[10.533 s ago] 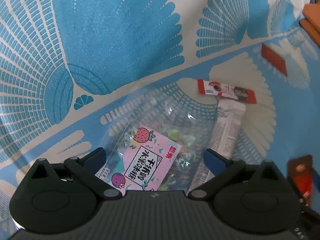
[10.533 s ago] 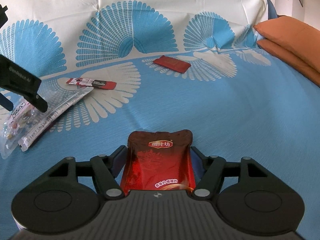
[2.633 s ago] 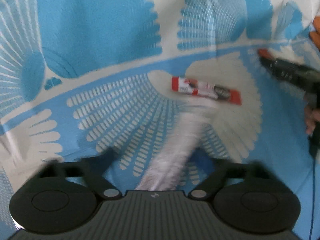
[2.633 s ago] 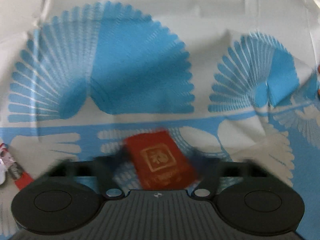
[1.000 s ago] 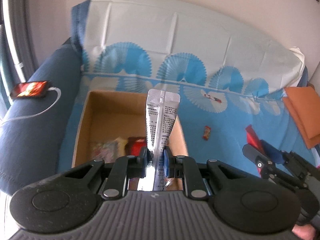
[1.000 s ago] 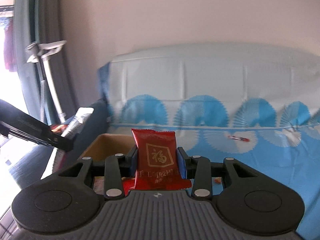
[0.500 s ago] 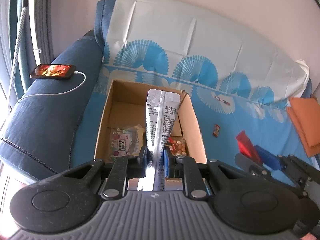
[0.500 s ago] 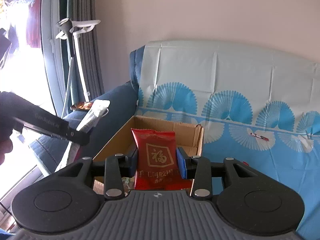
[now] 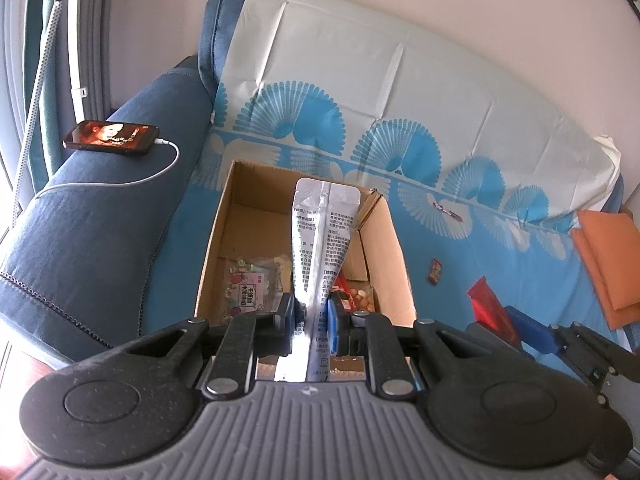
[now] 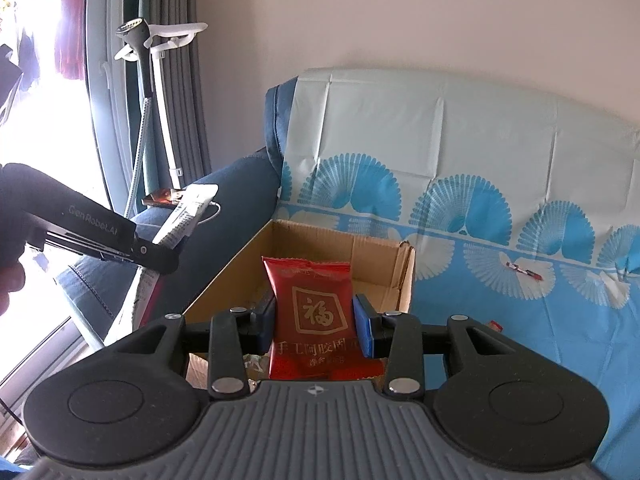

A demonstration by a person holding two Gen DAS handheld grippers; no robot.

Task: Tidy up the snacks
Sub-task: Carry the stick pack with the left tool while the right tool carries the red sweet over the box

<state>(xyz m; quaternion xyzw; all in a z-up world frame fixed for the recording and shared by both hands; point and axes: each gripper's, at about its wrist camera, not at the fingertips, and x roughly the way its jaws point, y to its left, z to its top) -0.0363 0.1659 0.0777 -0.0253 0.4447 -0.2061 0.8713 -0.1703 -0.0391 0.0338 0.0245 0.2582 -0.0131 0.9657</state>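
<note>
My left gripper (image 9: pixel 313 312) is shut on a long silver snack pouch (image 9: pixel 322 236), which stands upright above the open cardboard box (image 9: pixel 388 236). Inside the box lie a pink candy bag (image 9: pixel 246 290) and other snacks. My right gripper (image 10: pixel 316 326) is shut on a red snack packet (image 10: pixel 314 312), just in front of the same cardboard box (image 10: pixel 402 276). In the right wrist view the left gripper (image 10: pixel 166 246) shows at the left with the silver pouch (image 10: pixel 186 214). In the left wrist view the right gripper (image 9: pixel 508 322) shows at lower right, holding the red packet (image 9: pixel 486 308).
The box sits on a sofa under a blue and white fan-patterned cover (image 9: pixel 460 240). A small brown snack (image 9: pixel 435 271) and a red stick packet (image 9: pixel 447 209) lie on the cover. A phone (image 9: pixel 111 137) with a cable rests on the blue armrest. Orange cushions (image 9: pixel 608 256) lie at right.
Both grippers have shifted left towards the box end of the sofa, each keeping its snack. The box now looks larger and more central in both views.
</note>
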